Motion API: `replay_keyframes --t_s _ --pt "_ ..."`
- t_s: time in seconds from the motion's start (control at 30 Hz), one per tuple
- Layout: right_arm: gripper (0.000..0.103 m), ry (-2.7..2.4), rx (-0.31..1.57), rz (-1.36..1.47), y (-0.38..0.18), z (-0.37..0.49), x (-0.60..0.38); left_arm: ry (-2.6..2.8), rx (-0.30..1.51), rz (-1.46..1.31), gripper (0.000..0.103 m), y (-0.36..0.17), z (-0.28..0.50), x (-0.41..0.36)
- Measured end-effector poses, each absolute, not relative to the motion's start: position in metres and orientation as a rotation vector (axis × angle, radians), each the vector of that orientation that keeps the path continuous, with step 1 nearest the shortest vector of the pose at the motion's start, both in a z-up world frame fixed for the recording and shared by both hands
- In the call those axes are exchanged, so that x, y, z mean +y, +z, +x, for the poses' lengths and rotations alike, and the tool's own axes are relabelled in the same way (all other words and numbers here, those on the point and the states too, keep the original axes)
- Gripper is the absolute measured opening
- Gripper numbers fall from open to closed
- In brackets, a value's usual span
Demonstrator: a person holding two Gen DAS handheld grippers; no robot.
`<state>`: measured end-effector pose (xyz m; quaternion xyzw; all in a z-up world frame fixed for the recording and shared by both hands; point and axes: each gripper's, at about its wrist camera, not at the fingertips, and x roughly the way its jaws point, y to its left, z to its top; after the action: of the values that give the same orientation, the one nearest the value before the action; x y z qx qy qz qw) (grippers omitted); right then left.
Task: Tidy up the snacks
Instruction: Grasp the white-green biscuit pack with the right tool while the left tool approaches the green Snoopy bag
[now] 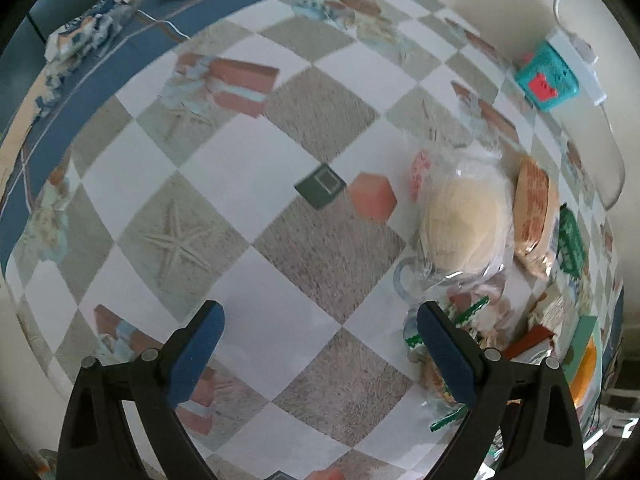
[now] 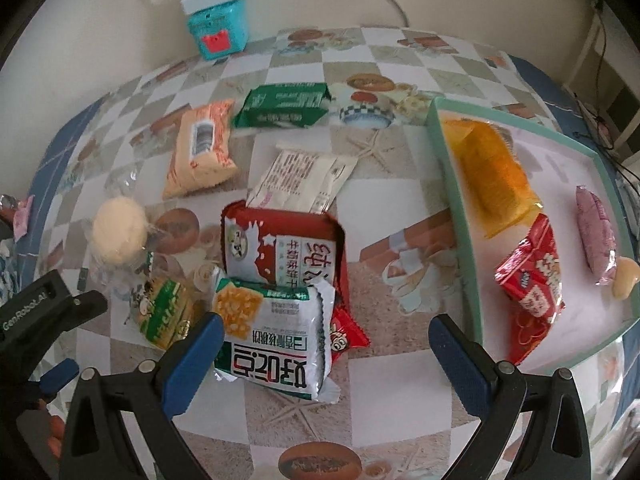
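Snack packets (image 2: pixel 276 336) beside green tray (image 2: pixel 452 184) — teal box (image 2: pixel 216 32) behind.

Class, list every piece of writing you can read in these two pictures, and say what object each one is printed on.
"GenRobot.AI", on the left gripper body, seen from the right wrist.
"好吃点", large and upside down, on the white cracker packet.
"纯", upside down, on the red milk-biscuit packet; the characters beside it are cut off.
Too small or blurred: green packet, orange packet, white wrapper, red bag in the tray.
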<state>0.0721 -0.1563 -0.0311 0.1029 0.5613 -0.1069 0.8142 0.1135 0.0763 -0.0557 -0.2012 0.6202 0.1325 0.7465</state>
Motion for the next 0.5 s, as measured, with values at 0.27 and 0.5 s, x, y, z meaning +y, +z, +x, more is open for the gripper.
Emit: replay_keyframes --t_s 0.27,0.5 --pt "0.103 -0.21 1.203 0.182 -0.036 0.075 -0.146 0.283 1.35 -0.418 0.097 -0.054 0.115 0.07" --pt "0.103 -0.193 1.212 0.144 -0.041 0.076 -0.137 0.285 1.346 -0.415 0.097 -0.05 0.114 0.07"
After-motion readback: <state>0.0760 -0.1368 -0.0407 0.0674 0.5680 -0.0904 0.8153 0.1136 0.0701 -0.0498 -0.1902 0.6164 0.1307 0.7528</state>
